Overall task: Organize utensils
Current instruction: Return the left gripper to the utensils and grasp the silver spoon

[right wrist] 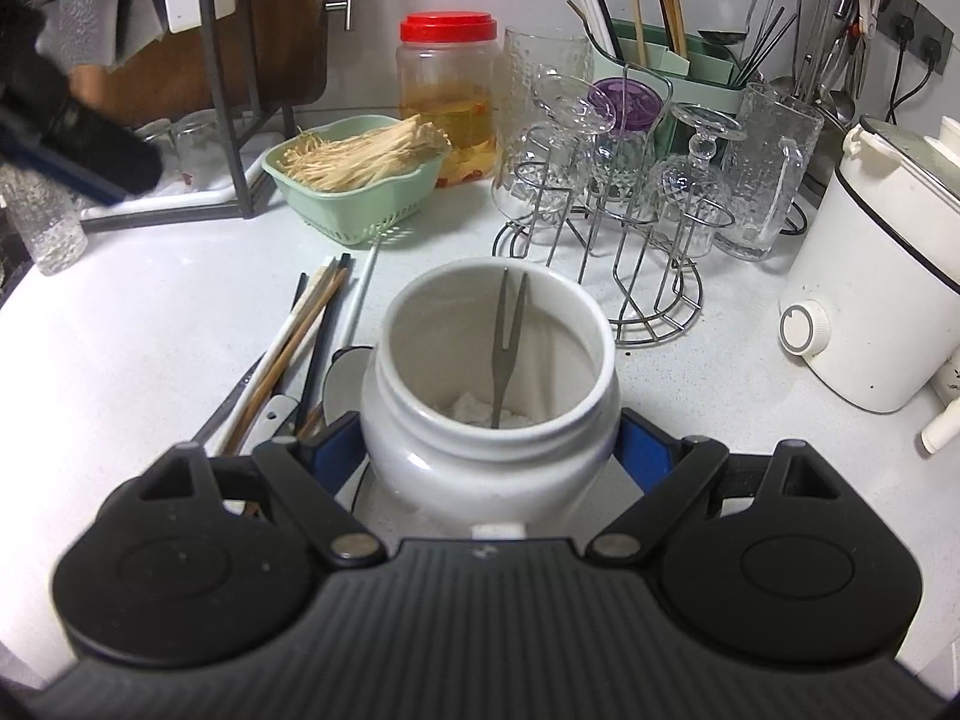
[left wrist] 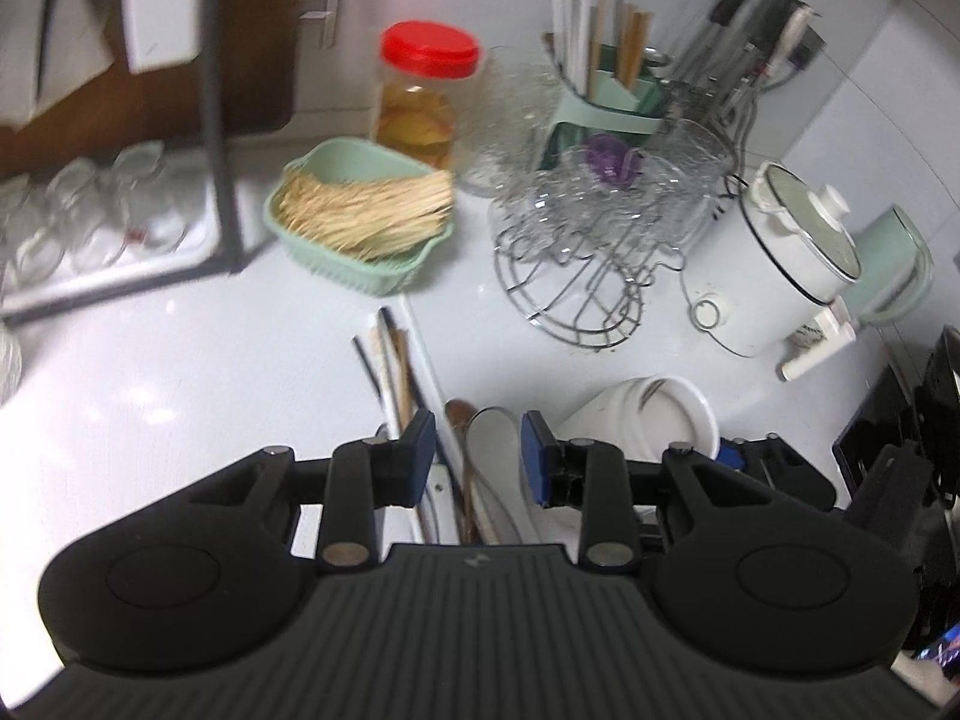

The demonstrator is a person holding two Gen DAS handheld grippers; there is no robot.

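Right wrist view shows the right gripper (right wrist: pixel 489 450) hugging a round white jar (right wrist: pixel 489 414). Its blue pads press on both sides of the jar's fat, shiny belly, so it is grasping the jar. The jar is smooth and has a wide open mouth. Inside it stands a thin metal fork (right wrist: pixel 503 342) with two long prongs pointing up, its foot resting on something white and crumpled at the bottom.

Just left of the jar, a pile of loose utensils (right wrist: pixel 300 348) lies flat on the white counter (right wrist: pixel 120 360): long straight chopsticks in white, brown and black, plus a flat metal piece.

Left wrist view shows the left gripper (left wrist: pixel 477 456) hanging over that same pile with its blue pads apart and nothing between them touching. Under the gap lie a wooden spoon (left wrist: pixel 461 420) and a shiny metal spoon (left wrist: pixel 492 438). It is released. This view is a bit blurry.

Farther back sits a green plastic basket (right wrist: pixel 360 204) with little holes, full of pale thin sticks. Behind it is a clear jar with a red lid (right wrist: pixel 449 27). A bent wire rack (right wrist: pixel 624 252) holds bumpy glass cups upside down. A green holder (right wrist: pixel 690 78) keeps more chopsticks standing up. A white cooker (right wrist: pixel 882 300) with a round knob stands on the right.
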